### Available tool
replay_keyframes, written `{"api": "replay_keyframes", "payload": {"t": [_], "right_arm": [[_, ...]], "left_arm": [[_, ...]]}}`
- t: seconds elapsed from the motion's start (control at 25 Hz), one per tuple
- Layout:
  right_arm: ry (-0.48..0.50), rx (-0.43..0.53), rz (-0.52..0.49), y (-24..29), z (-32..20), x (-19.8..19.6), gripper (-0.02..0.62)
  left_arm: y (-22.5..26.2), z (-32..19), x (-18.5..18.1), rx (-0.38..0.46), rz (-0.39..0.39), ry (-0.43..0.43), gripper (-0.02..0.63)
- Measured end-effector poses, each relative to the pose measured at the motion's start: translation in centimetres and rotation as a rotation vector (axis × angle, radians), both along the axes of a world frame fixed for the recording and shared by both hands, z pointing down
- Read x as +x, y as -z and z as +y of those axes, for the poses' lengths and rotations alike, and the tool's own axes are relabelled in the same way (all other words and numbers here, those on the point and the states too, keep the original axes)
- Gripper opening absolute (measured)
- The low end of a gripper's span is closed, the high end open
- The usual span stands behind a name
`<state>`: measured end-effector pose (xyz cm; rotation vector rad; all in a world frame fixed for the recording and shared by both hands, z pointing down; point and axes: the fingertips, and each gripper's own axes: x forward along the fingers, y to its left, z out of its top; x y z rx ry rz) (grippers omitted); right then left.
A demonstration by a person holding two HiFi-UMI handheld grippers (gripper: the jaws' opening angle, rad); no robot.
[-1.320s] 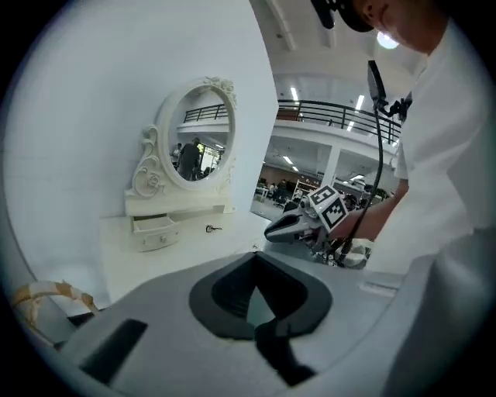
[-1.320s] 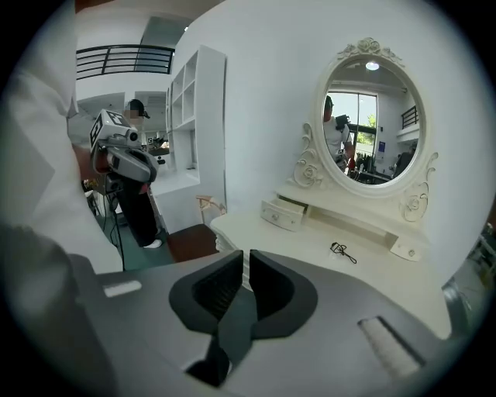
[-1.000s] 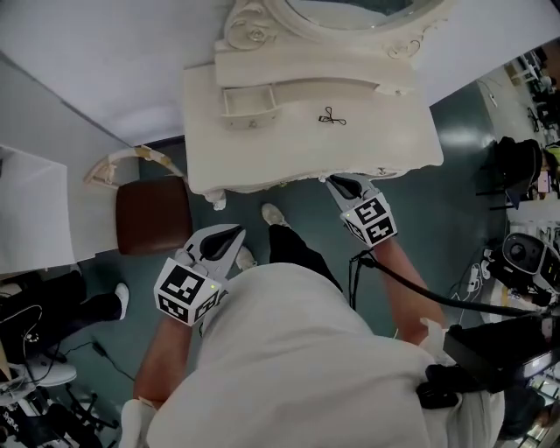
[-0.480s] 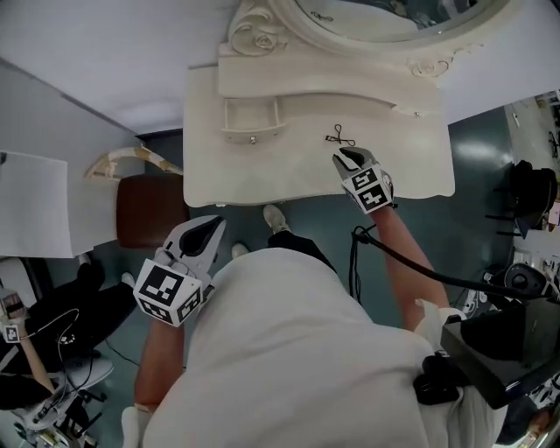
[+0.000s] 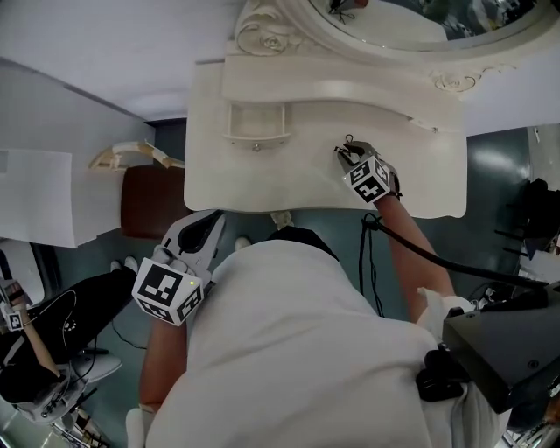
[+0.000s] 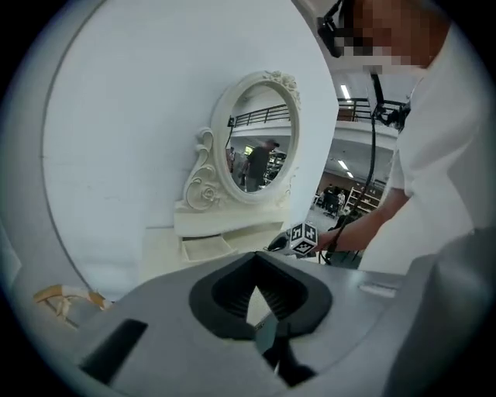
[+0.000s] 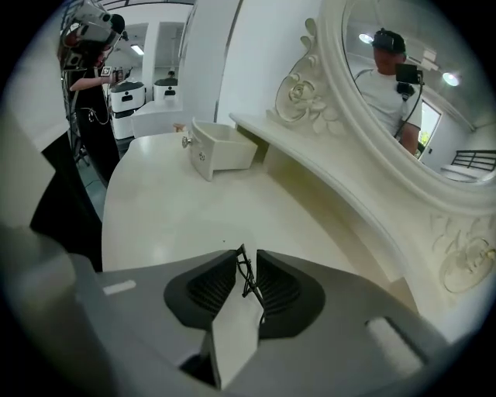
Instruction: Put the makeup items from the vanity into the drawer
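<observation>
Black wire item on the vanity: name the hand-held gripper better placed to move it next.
Right. The right hand-held gripper has its jaws around the black wire item on the vanity top, near the open drawer. The left hand-held gripper hangs off the tabletop, empty.

The cream worktop carries a raised shelf along its back, with an oval mirror above. A small drawer stands pulled open from that shelf. Near the shelf, a thin black wire piece sits at the surface, pinched in the right claw.
</observation>
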<state>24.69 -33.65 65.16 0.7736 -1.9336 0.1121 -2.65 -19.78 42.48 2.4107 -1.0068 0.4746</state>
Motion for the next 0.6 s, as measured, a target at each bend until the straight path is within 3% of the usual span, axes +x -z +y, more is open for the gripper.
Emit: {"api": "replay_keyframes", "payload": {"t": [0.2,0.6], "right_arm": [[0.047,-0.01,0.037,-1.0,-0.2,0.5,0.032],[0.146,0.007,0.031,2.3,-0.4,-0.3,0.017]], "left_arm": [[-0.4,-1.3,0.7,-0.002,-0.004,0.024,0.003],[-0.5,-2.7,1.8,0.009,0.016,0.058,0.003]]}}
